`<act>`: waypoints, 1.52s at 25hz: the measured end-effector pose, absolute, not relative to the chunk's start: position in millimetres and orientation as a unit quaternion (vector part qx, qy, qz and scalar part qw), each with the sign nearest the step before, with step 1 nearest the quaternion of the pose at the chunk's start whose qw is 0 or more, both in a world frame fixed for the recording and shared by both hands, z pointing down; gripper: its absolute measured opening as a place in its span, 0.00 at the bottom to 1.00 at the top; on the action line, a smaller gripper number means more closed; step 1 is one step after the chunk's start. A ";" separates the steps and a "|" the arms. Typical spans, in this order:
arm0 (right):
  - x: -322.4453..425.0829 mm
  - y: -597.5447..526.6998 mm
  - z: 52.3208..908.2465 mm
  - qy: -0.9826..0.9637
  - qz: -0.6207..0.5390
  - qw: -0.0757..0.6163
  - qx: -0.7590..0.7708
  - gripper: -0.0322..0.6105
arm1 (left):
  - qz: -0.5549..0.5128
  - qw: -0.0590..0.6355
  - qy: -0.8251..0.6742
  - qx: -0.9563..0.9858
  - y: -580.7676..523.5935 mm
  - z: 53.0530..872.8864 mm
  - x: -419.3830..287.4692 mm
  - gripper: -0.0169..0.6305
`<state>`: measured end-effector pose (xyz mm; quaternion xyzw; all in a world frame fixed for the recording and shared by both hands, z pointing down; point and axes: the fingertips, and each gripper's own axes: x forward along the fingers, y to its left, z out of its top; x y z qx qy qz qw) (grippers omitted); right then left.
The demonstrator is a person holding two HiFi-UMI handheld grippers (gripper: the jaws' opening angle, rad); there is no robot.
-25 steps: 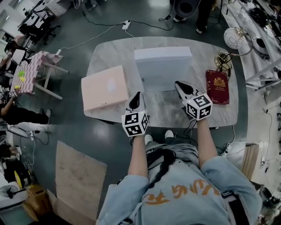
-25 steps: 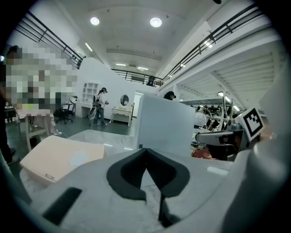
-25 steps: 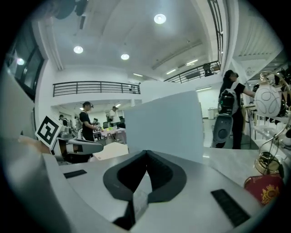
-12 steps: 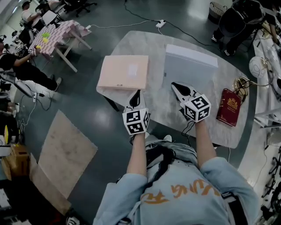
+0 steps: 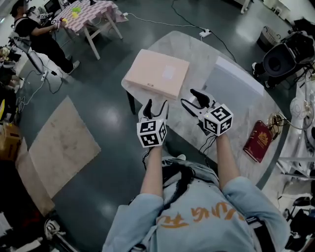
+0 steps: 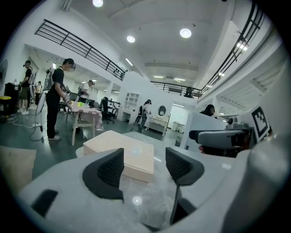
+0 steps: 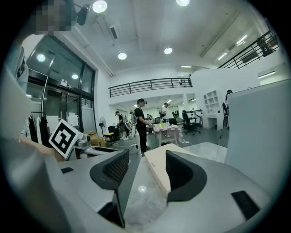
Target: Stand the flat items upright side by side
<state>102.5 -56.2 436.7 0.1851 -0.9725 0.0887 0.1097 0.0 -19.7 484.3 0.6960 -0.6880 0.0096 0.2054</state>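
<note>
- While we hold both tools low over the near edge of the marble table (image 5: 197, 49), the left gripper (image 5: 156, 104) has its jaws apart. They have just been opening, and nothing is caught between its fingers (image 6: 111, 168).
- Beside it, our right gripper (image 5: 189, 97) is spread the same way, its jaws also just opened. Only bare tabletop shows between its fingers (image 7: 182, 175).
- Just beyond the left gripper's tips the pink box (image 5: 157, 74) lies flat on the table. In the left gripper view its near corner faces the gap between the jaws and touches neither finger.
- In the right gripper view we see the same box ahead and a little to the right. Its long side runs away from us, partly hidden behind the right-hand finger, and is not gripped.
- Farther right, past the right gripper's tips, the white box (image 5: 236, 86) rises upright from the table.
- At the table's right end the red book (image 5: 258, 140) lies flat, well apart from both grippers.
- Farthest off, a person (image 5: 37, 34) stands on the floor by a checked side table (image 5: 91, 10).
</note>
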 end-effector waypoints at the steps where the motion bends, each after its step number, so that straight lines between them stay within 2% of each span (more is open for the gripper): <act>1: 95.8 -57.2 438.7 -0.973 0.086 0.117 0.180 0.47 | 0.006 0.210 -0.691 0.691 -19.6 486.9 -5.0 0.49; 4: 75.8 -64.1 442.1 -0.972 0.076 0.138 0.172 0.54 | -0.006 0.224 -0.704 0.674 -22.2 494.6 -22.4 0.58; 7: 58.6 -82.6 438.9 -0.969 0.071 0.141 0.191 0.60 | -0.013 0.233 -0.711 0.663 -30.9 499.6 -39.5 0.60; 12: 23.2 -108.9 439.5 -0.964 0.067 0.158 0.202 0.62 | -0.019 0.251 -0.712 0.656 -47.4 505.4 -69.8 0.61; 21: -38.2 -145.4 467.4 -0.961 0.074 0.207 0.169 0.63 | -0.039 0.306 -0.728 0.613 -66.9 525.3 -130.5 0.62; 38: -101.2 -235.9 526.5 -0.939 0.075 0.290 0.168 0.63 | -0.036 0.396 -0.691 0.604 -121.1 587.5 -165.5 0.62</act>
